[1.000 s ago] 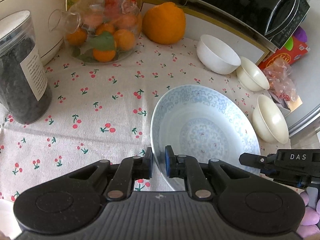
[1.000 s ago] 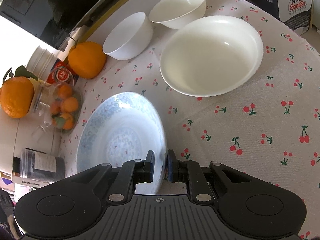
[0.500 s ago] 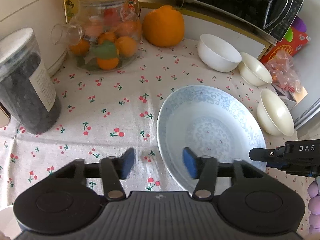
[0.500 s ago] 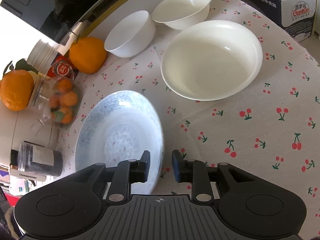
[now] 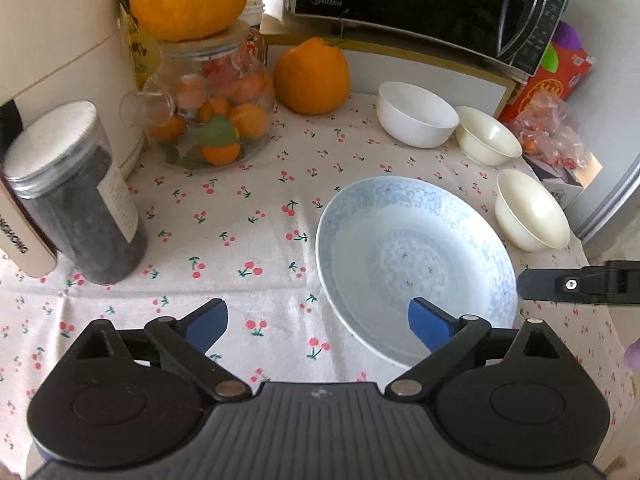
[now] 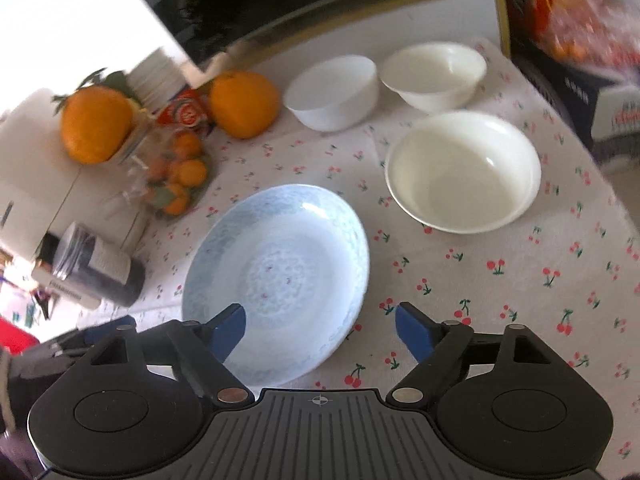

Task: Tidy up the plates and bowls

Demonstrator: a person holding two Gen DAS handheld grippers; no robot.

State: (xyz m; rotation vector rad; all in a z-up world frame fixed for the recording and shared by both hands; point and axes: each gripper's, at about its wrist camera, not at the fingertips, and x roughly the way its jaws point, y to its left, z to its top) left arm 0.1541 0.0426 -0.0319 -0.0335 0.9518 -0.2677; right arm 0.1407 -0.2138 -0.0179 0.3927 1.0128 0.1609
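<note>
The blue-patterned plate (image 5: 416,268) lies flat on the cherry-print bench (image 5: 240,240), with three pale bowls just beyond it. Both the left claw (image 5: 318,322) and right claw (image 6: 320,326) are spreading wide, nothing gripped. Glossy, thin-rimmed and shallow, the plate could skid or tip if a pad (image 5: 430,322) catches its edge.

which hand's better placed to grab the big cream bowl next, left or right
Probably the right. Its tongs, opening with nothing gripped, look straight across bare cloth at the big cream bowl. From the left tongs, also opening and empty, the blue patterned plate lies in the way.
</note>
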